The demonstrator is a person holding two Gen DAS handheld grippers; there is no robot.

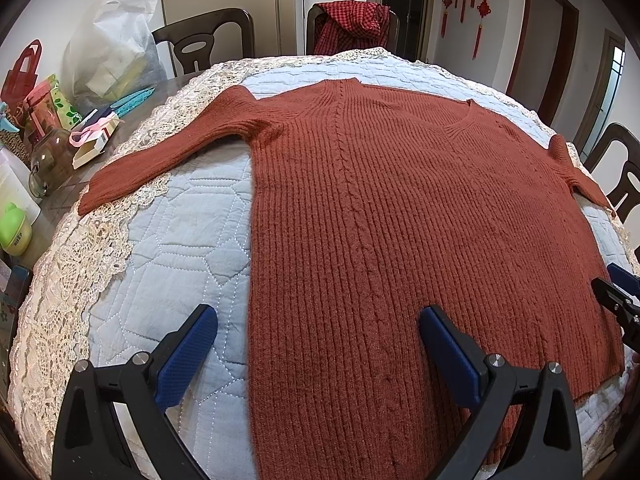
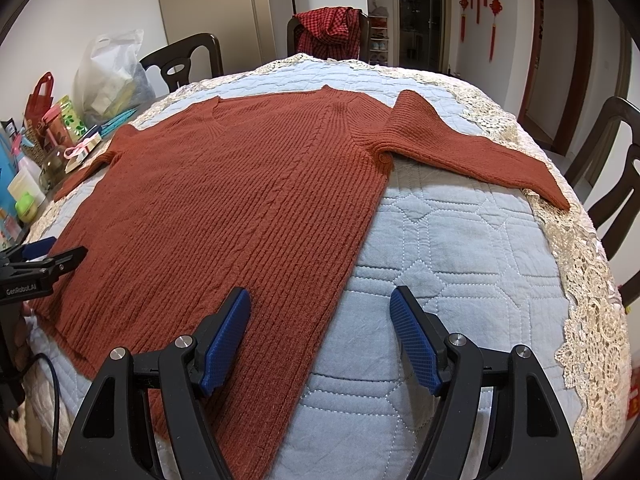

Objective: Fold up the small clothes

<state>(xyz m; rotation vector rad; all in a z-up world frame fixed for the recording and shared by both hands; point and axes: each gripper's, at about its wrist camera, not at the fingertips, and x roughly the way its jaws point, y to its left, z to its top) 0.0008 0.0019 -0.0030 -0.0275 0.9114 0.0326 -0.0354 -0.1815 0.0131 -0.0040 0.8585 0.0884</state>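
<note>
A rust-red ribbed knit sweater [image 1: 400, 208] lies flat on a pale blue quilted cloth [image 1: 176, 248], neck away from me, both sleeves spread out sideways. My left gripper [image 1: 318, 320] hovers open over the sweater's lower left edge, one finger above the quilt and one above the knit. In the right wrist view the same sweater [image 2: 224, 216] fills the left half, its right sleeve [image 2: 472, 148] reaching toward the lace border. My right gripper [image 2: 320, 300] stands open over the sweater's lower right edge, holding nothing. Each gripper shows at the edge of the other's view.
Lace trim [image 2: 592, 288] borders the quilt. At the left side of the table stand a glass jar [image 1: 50, 160], gift bags [image 1: 24, 72], a white plastic bag [image 1: 112, 52] and a green container [image 1: 14, 228]. Dark wooden chairs [image 1: 208, 36] ring the table; one carries a red checked garment [image 1: 352, 24].
</note>
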